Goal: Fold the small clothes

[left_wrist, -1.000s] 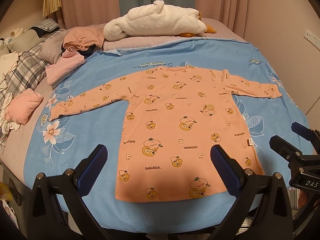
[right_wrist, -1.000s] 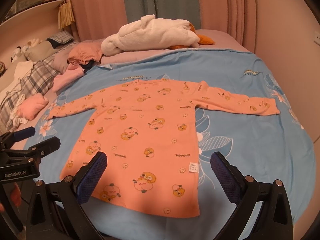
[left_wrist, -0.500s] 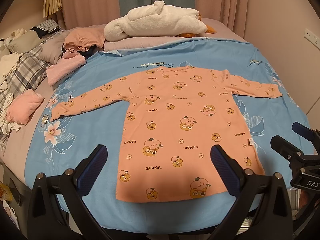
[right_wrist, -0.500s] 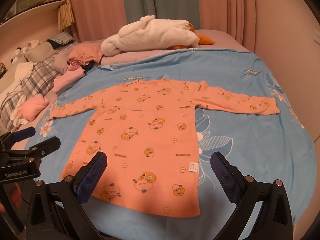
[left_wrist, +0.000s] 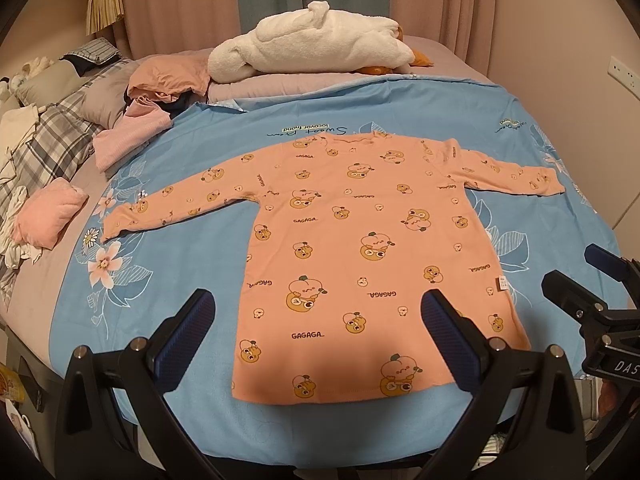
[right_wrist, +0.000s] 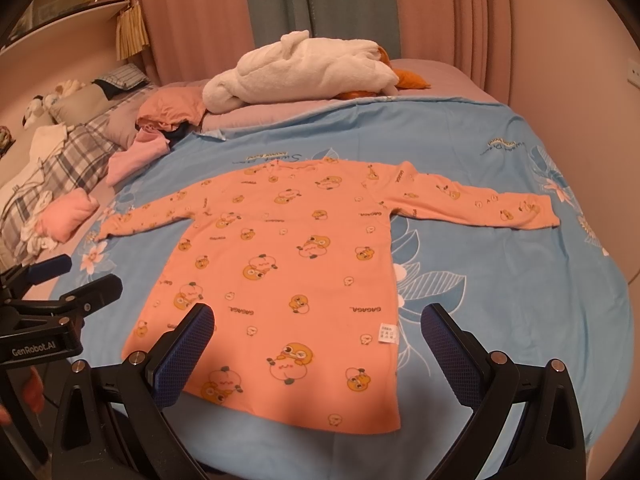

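Observation:
An orange long-sleeved child's top (left_wrist: 352, 240) (right_wrist: 288, 264) with a cartoon print lies flat on the blue bedspread (left_wrist: 180, 280) (right_wrist: 500, 300), both sleeves spread out to the sides, hem nearest me. My left gripper (left_wrist: 318, 320) hovers open above the hem's left part, nothing between its blue pads. My right gripper (right_wrist: 318, 328) hangs open over the hem's right part, also holding nothing. The right gripper (left_wrist: 592, 280) shows at the right edge of the left wrist view, and the left gripper (right_wrist: 68, 280) at the left edge of the right wrist view.
A white plush toy (left_wrist: 312, 52) lies at the bed's far end. Pink and orange clothes (left_wrist: 152, 92) are piled at the back left, a folded pink garment (left_wrist: 48, 216) sits at the left, beside plaid bedding (left_wrist: 52, 140). A wall stands to the right.
Both cameras have shifted very slightly; the top and both grippers stay as they were.

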